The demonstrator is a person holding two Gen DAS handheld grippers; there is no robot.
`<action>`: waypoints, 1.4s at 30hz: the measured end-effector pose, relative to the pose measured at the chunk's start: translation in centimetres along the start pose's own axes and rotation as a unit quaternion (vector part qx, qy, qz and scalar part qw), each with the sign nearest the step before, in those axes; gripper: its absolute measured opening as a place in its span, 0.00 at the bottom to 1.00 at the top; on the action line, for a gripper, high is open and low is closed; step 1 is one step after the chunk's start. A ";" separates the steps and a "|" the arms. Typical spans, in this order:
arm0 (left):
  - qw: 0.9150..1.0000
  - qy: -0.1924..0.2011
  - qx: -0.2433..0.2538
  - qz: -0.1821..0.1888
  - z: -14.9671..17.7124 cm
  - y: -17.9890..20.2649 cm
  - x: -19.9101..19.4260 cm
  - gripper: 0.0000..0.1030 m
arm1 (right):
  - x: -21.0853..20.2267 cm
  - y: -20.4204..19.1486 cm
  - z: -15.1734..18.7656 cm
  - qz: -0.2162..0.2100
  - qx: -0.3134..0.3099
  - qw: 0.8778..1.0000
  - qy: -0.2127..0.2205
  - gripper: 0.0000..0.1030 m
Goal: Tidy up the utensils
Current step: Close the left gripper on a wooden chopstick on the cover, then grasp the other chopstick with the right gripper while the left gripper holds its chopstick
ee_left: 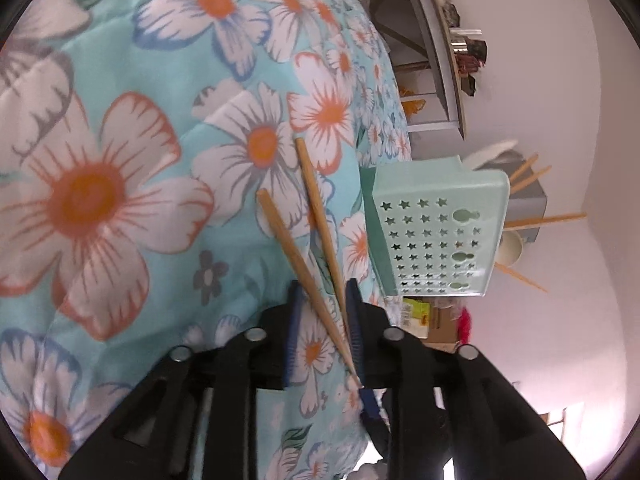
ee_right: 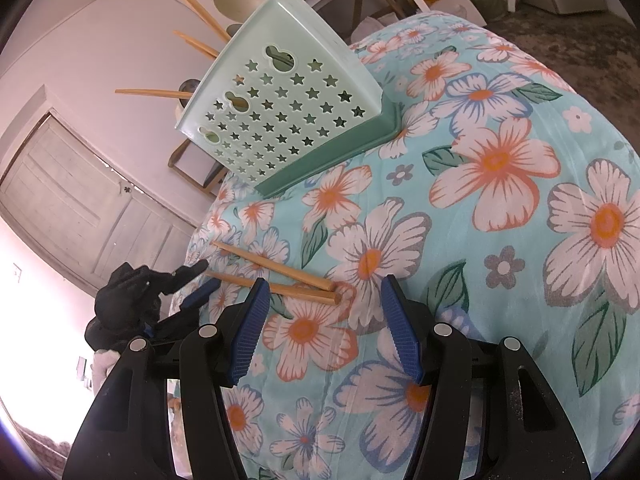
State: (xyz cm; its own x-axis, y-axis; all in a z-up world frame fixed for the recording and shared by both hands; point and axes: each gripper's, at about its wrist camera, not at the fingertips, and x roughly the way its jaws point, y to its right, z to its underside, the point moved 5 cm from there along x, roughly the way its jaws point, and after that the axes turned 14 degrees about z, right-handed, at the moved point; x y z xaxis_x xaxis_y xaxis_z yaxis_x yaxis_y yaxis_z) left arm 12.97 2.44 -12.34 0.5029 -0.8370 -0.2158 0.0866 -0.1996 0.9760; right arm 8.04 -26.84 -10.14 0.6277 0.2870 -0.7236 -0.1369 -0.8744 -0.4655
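Both views were bright with soft daylight. Glare washed out the lower right of the left wrist view and the lower left of the right wrist view, near the door (ee_right: 80, 196). Shadows on the floral quilt (ee_left: 120, 128) were faint. Fisheye distortion bent the walls and black corners framed each picture. The quilt nearest the lens was slightly blurred.

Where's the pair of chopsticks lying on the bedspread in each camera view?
Left wrist: the chopsticks run up from between the left gripper's fingers, just below centre, fanning apart toward the top.
Right wrist: the chopsticks lie lower left of centre, just beyond the right gripper, which is open and apart from them.
Shared landmark: the mint caddy with star holes, holding more chopsticks.
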 end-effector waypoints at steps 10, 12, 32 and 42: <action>0.999 0.014 -0.023 -0.024 -0.8 0.0 0.6 0.27 | 0.1 -0.1 0.0 0.000 0.001 1.000 0.001 0.54; 0.999 0.016 -0.025 -0.035 -0.9 -0.1 0.8 0.23 | 0.1 0.0 0.0 0.000 0.000 1.000 0.001 0.54; 0.995 0.013 0.059 -0.078 -0.7 0.5 0.0 0.11 | -0.7 -1.6 -1.1 0.023 -0.048 0.999 -0.002 0.54; 0.982 0.024 0.160 -0.094 -0.6 1.1 -1.9 0.13 | 0.3 -8.9 -4.2 0.013 -0.167 0.986 0.012 0.48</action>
State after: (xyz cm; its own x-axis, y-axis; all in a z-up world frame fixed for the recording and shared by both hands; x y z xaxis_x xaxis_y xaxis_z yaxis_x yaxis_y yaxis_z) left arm 12.62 4.12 -10.86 0.5452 -0.7461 -0.3822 -0.0887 -0.5047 0.8587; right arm 12.63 -20.61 -4.10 0.6452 0.2574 -0.7193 0.1049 -0.9624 -0.2504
